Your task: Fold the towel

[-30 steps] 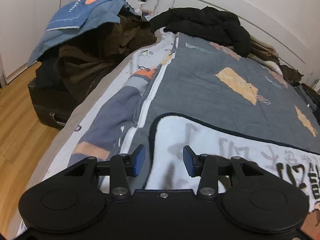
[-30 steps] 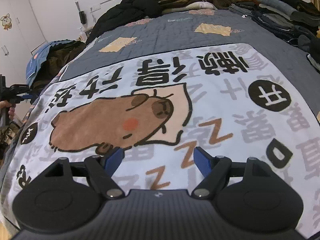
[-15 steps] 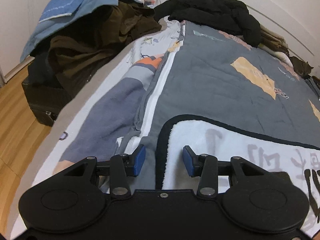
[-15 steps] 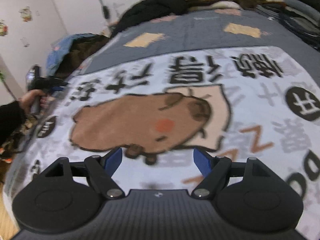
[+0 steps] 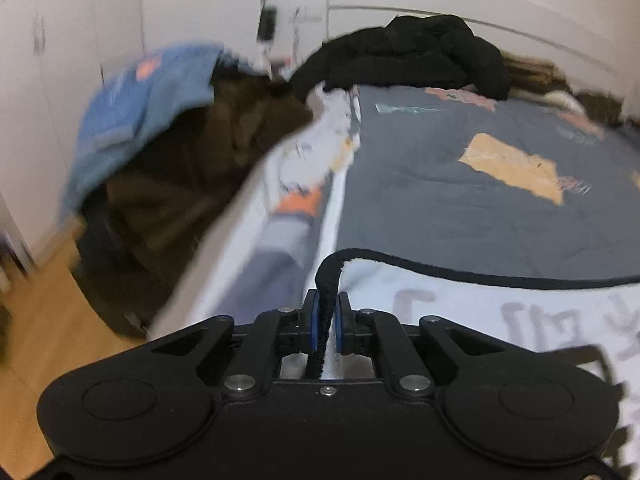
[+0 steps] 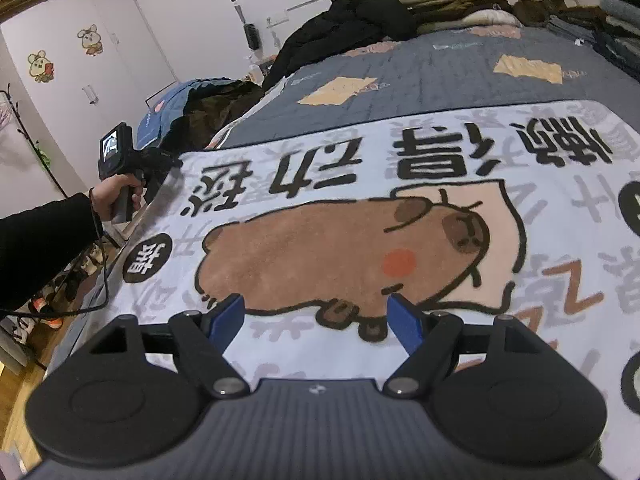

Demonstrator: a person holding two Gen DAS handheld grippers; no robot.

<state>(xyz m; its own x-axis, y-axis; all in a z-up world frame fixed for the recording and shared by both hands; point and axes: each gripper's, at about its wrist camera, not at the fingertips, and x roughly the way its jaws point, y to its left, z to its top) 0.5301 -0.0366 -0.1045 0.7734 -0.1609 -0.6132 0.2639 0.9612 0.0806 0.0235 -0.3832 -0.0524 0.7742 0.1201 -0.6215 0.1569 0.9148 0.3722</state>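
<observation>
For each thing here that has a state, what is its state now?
left gripper: shut on the towel's black edge.
right gripper: open, nothing between its fingers.
towel: spread flat on the bed, one corner lifted.
black jacket: crumpled at the head of the bed.

A home bedroom: quilted bed (image 6: 440,76), heaped clothes (image 5: 404,54) (wardrobe stickers (image 6: 40,66) too).

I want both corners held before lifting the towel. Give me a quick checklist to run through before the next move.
1. Left gripper shut on the towel black-trimmed edge: ok.
2. Right gripper holding towel: not ok, jaws open, nothing between them.
3. Right gripper at the towel's edge: cannot tell.
4. Towel spread flat on the bed: ok.
5. Nothing lying on the towel: ok in what shows.
</observation>
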